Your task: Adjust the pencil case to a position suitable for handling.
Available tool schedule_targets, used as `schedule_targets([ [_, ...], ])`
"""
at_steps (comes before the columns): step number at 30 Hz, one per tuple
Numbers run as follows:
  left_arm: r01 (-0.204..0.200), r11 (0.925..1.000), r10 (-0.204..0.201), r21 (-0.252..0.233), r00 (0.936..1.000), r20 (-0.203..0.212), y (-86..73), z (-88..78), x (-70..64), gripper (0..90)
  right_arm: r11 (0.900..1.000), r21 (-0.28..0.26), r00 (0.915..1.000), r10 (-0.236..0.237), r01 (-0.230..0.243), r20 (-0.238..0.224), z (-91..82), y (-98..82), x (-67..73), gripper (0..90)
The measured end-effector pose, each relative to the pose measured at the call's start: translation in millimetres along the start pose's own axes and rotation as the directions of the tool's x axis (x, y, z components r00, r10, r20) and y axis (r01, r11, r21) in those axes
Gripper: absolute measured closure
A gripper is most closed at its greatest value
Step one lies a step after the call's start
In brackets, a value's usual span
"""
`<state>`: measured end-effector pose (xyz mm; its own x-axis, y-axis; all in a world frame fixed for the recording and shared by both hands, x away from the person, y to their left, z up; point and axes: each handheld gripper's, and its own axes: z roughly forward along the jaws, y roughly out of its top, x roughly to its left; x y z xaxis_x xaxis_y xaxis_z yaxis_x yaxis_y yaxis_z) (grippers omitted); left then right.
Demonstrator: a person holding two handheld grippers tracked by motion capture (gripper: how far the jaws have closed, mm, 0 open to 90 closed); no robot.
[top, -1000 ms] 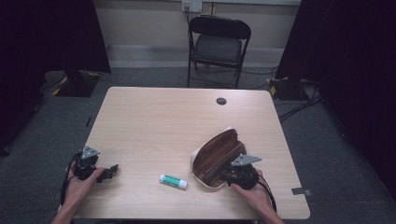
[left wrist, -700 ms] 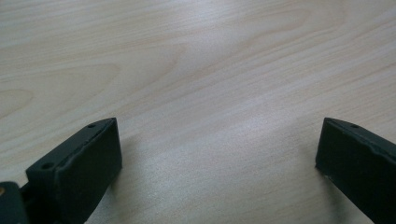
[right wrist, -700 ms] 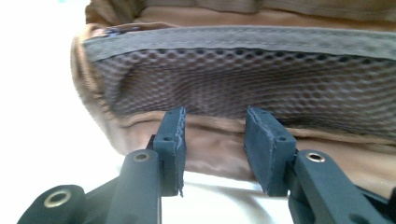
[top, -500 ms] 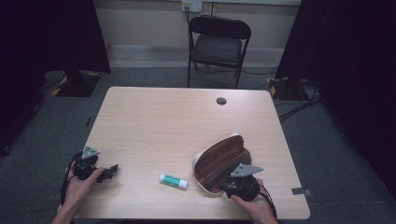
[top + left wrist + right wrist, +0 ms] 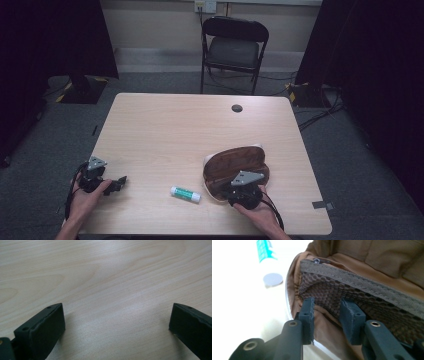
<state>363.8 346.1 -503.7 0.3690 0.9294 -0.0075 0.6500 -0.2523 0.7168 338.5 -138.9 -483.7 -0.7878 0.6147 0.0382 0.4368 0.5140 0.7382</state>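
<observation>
Right claw (image 5: 327, 312) had drawn back toward the near tabletop (image 5: 165, 130) edge, jaws parted at the brown pouch's (image 5: 235, 162) mesh lining. Pouch lay open beside green tube (image 5: 185, 194). Left claw (image 5: 116, 320) was spread wide, unmoved.

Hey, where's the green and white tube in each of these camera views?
High view: the tube lies on the table's near edge, left of the brown pouch.
Left gripper view: bare table.
Right gripper view: top left, beside the pouch.
Shared landmark: the pouch's rim.
</observation>
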Motion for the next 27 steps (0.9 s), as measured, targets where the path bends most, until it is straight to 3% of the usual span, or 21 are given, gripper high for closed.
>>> schedule_targets([
  [8, -0.001, 1.0000, 0.001, 0.000, 1.0000, -0.001, 0.0, 0.0, 0.0, 0.0, 1.000, -0.010, 0.9998, 0.004, -0.004, 0.021, 12.6, 10.9, -6.4, 61.1],
  [13, 0.000, 1.0000, 0.000, 0.000, 1.0000, 0.001, 0.0, 0.0, 0.0, 0.0, 0.999, -0.028, 0.9995, 0.017, -0.016, 0.026, 5.7, 8.1, -6.3, 55.0],
  [23, -0.001, 1.0000, 0.001, 0.002, 1.0000, -0.003, 0.1, -0.3, -0.2, 0.3, 0.992, -0.101, 0.9924, 0.090, -0.082, 0.084, -26.9, -0.7, -24.8, 51.1],
  [24, 0.003, 1.0000, -0.003, 0.002, 1.0000, -0.002, 0.3, -0.9, -0.2, 1.0, 0.988, -0.118, 0.9865, 0.118, -0.105, 0.113, -35.8, -3.6, -31.7, 50.5],
  [27, 0.011, 0.9999, -0.011, -0.006, 0.9999, -0.004, 2.1, -2.4, -0.4, 8.2, 0.983, -0.136, 0.9783, 0.141, -0.121, 0.152, -48.5, -9.5, -41.7, 48.7],
])
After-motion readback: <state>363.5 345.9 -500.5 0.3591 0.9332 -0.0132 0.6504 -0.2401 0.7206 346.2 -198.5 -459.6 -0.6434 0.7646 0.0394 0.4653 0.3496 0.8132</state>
